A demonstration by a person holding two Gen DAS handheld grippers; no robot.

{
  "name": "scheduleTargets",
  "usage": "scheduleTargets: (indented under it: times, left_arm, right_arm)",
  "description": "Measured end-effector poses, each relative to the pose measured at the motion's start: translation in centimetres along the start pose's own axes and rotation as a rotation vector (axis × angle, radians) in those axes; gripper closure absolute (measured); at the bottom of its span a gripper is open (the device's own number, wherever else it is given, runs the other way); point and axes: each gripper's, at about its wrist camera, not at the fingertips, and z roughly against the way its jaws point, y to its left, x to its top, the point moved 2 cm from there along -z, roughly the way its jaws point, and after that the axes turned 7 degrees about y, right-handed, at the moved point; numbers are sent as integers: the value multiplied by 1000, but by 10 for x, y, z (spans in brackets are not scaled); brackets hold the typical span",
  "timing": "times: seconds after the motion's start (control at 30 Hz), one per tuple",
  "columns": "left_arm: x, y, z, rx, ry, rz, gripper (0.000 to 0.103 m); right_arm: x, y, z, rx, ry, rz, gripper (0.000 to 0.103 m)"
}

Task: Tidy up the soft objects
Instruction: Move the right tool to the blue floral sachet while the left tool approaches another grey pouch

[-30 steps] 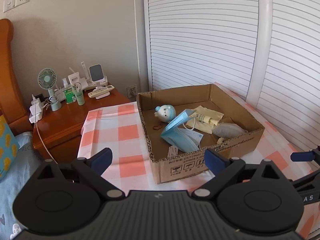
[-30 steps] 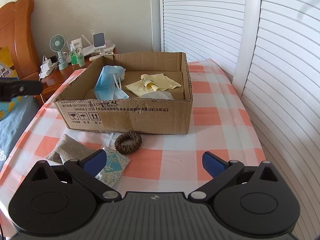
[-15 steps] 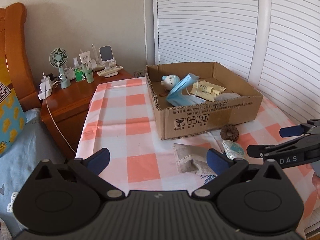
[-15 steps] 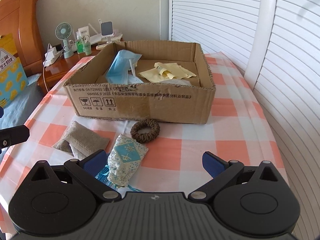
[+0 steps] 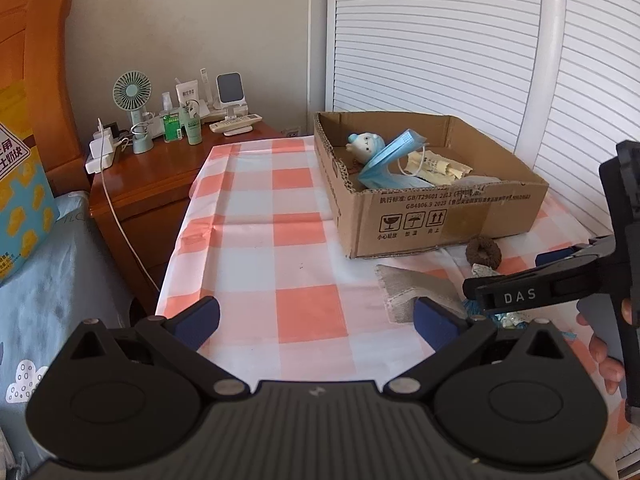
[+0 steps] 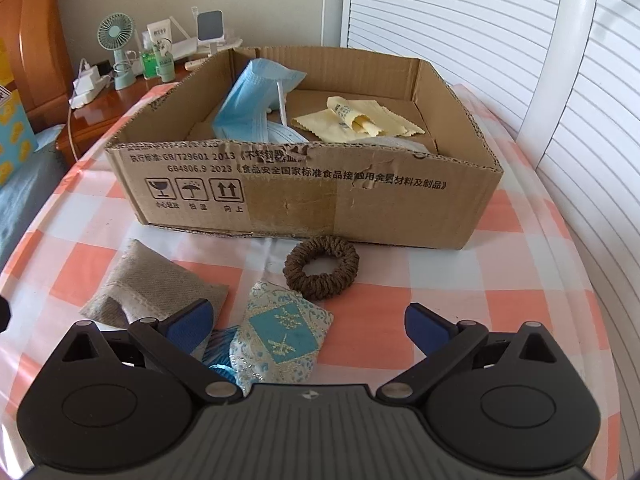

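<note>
Bedroom corner, louvred doors behind, checked desk (image 5: 280,248) in front. Right tool (image 6: 308,322) spread wide and empty, dropped low and pulled in close compared with a second ago: then looking across at the box from further off, now right over the sachet (image 6: 284,336), which lies between the pads and partly under the tool body. Just ahead, touching or nearly touching the sachet's far corner, the scrunchie (image 6: 321,267); to the left, the pouch (image 6: 156,288), its near edge by the left pad. Beyond all three, the box (image 6: 304,200), already holding masks (image 6: 256,108), a yellow cloth (image 6: 352,120) and, seen from the left wrist, a plush (image 5: 366,146).

Left tool (image 5: 318,318) likewise spread and empty, drawn well back from the box it was peering into a second ago, hovering now over bare check near the desk's front edge, with the right tool (image 5: 520,292) crossing its view over the pouch.

Reads as one drop-off finished and the next pick lined up: three soft items left outside the box, sachet most likely next, needing only a short descent and a squeeze. Limp fabric, so likely to sag and trail its tassel.
</note>
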Motion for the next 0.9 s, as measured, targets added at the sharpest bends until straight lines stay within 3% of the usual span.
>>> scheduleTargets:
  times: [0.63,0.9]
  left_arm:
    - [1,-18,-2,-30,15,-37,1]
    - [5,-34,-9,-56,41,-58,1]
  right_arm:
    - [-32,-44,8,-105,36,-37,0]
    - [-50,-53,13,-57,9,-6,0]
